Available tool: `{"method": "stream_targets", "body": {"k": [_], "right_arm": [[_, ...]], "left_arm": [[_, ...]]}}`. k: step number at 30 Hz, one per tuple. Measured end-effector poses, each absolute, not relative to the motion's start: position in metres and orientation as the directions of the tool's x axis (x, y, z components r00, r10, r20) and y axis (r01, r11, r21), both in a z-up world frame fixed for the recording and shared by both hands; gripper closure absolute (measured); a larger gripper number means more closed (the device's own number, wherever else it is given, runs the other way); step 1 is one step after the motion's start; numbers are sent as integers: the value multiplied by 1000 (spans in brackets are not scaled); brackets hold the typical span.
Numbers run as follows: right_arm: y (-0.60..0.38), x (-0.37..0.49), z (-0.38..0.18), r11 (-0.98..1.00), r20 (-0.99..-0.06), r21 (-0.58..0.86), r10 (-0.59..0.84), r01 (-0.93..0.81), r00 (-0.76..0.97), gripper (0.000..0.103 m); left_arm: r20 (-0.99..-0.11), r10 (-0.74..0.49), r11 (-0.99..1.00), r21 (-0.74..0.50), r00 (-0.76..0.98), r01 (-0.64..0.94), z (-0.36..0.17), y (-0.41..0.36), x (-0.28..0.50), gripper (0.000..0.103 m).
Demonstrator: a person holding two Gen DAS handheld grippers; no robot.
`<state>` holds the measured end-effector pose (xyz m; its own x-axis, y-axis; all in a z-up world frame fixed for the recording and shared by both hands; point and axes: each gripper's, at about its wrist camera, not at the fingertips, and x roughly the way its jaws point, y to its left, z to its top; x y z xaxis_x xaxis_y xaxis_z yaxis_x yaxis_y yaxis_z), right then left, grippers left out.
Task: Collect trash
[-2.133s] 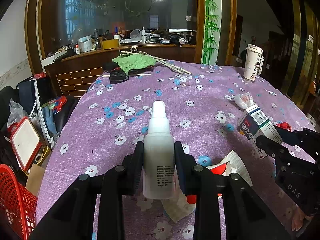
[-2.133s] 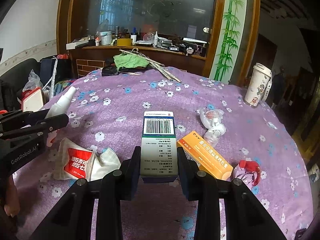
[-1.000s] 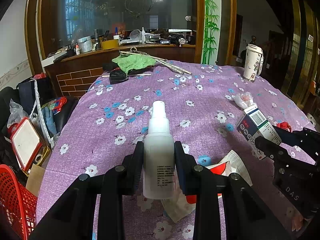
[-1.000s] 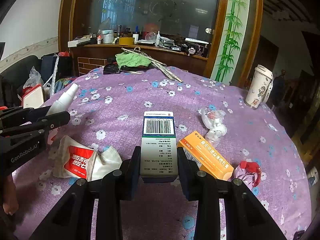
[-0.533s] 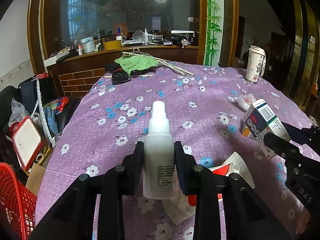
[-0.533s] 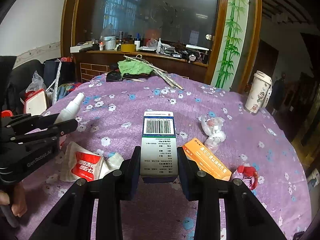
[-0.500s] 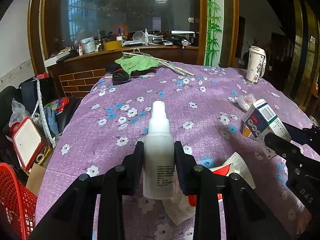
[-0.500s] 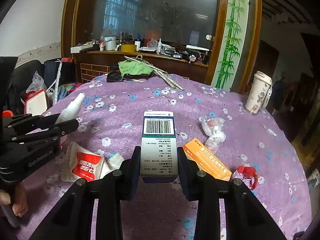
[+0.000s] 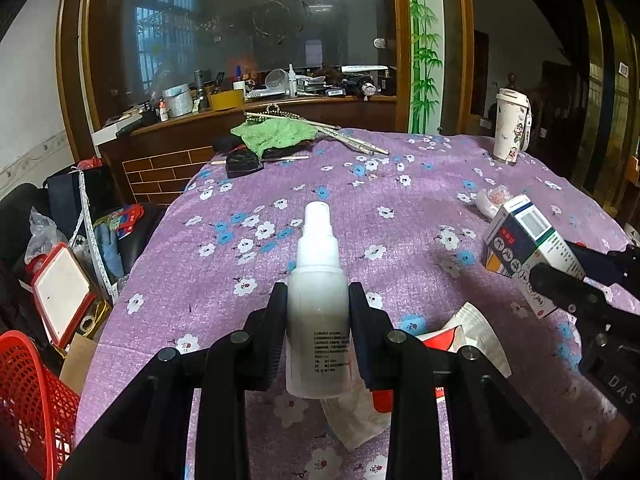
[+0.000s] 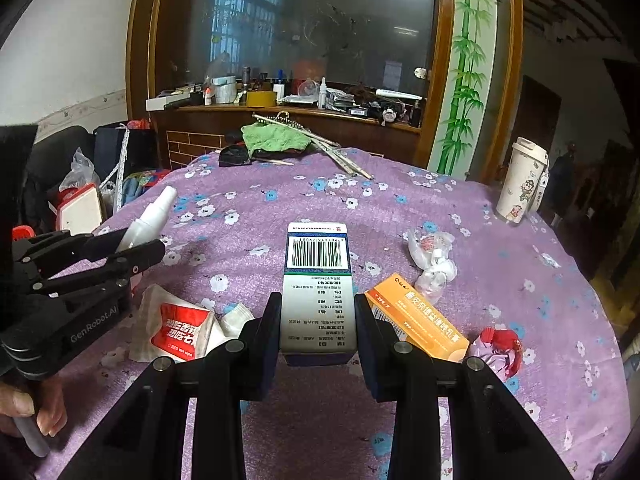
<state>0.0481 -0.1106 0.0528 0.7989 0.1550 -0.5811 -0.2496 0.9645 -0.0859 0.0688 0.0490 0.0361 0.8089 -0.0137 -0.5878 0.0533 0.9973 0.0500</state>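
My left gripper [image 9: 318,312] is shut on a white spray bottle [image 9: 318,300] and holds it above the purple flowered tablecloth [image 9: 360,216]. My right gripper [image 10: 316,320] is shut on a white and green medicine box [image 10: 318,280] with a barcode on top. That box also shows in the left wrist view [image 9: 528,244]. On the cloth lie a red and white wrapper [image 10: 176,330], an orange box [image 10: 416,320], a crumpled clear plastic wad [image 10: 432,256] and a red scrap [image 10: 500,346].
A red mesh basket [image 9: 28,396] stands off the table's left edge beside bags and clutter. A lidded paper cup [image 10: 522,180] stands at the far right. A green cloth [image 10: 276,138], sticks and a black object lie at the far edge.
Both grippers have risen a little with their loads. The right gripper and its box have drifted slightly farther from the left one.
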Motion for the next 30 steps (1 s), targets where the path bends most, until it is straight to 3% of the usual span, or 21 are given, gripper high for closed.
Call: {"method": "stream_targets", "body": {"k": [30], "right_arm": [[-106,17,84,945,-566,58,297,-323,769,66]], "left_arm": [[-550,-8,998,48,835,41,85,80,0,74]]}}
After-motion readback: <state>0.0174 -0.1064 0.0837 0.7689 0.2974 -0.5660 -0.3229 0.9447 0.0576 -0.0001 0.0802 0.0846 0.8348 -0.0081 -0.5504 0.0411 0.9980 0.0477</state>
